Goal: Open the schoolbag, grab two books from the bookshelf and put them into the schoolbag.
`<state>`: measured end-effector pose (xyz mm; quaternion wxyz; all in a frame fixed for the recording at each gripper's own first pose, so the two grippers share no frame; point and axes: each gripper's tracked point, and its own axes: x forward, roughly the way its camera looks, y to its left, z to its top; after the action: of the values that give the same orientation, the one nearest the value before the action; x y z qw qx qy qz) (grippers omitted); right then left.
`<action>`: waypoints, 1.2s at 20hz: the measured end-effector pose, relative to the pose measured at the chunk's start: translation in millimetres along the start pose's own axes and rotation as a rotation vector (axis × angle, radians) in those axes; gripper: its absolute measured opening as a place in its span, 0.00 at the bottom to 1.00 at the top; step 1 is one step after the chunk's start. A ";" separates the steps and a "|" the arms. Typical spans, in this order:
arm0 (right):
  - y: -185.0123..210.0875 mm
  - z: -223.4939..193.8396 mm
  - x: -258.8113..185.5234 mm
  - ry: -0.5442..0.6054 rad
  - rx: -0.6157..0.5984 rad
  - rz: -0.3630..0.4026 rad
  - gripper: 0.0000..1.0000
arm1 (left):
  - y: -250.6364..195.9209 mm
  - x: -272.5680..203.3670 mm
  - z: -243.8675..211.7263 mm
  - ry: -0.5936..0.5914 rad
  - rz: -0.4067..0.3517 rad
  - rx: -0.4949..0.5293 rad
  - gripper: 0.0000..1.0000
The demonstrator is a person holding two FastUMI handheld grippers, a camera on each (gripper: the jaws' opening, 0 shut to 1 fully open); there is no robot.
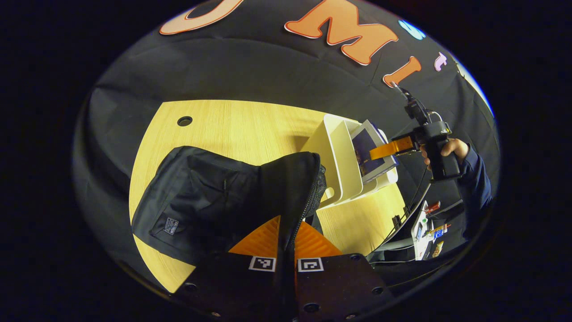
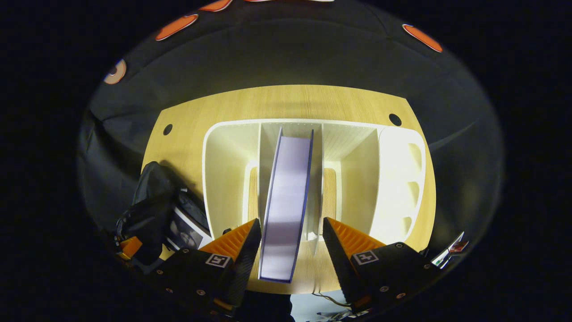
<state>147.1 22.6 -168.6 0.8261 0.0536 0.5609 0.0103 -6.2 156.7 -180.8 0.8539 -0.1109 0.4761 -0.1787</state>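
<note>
Between the spread fingers of the right gripper, in the right gripper view, a book stands upright on its edge in the middle compartment of the white bookshelf; the left finger sits just beside its cover, the right finger apart from it, so the gripper is not clamped. That bookshelf rests on the wooden bench. In the left gripper view, the left gripper is pinched together on the zippered edge of the black schoolbag, which lies on the bench left of the bookshelf. Farther off, a hand holds the right gripper at the book.
</note>
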 end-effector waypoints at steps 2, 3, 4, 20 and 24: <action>2.1 1.7 7.3 0.033 0.061 -0.012 0.71 | 0.9 -1.6 -2.3 0.003 -0.005 0.001 0.04; 0.4 3.3 10.0 0.042 0.067 -0.014 0.65 | 1.8 -1.5 -1.7 0.001 -0.006 -0.001 0.04; 2.7 3.1 9.8 0.052 0.068 -0.012 0.67 | 2.3 -0.2 -1.4 0.003 -0.010 -0.004 0.04; 5.4 -18.2 -91.5 -0.070 0.131 -0.002 0.36 | 6.8 -4.6 -2.9 0.016 -0.061 0.048 0.04; -3.1 -38.8 -127.6 -0.147 0.181 0.014 0.36 | 6.6 -5.9 -6.2 0.026 -0.069 0.087 0.04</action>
<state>63.7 12.7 -64.9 0.8567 0.1325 0.4971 -0.0389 -13.0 165.0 -181.8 0.8448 -0.0877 0.4750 -0.2302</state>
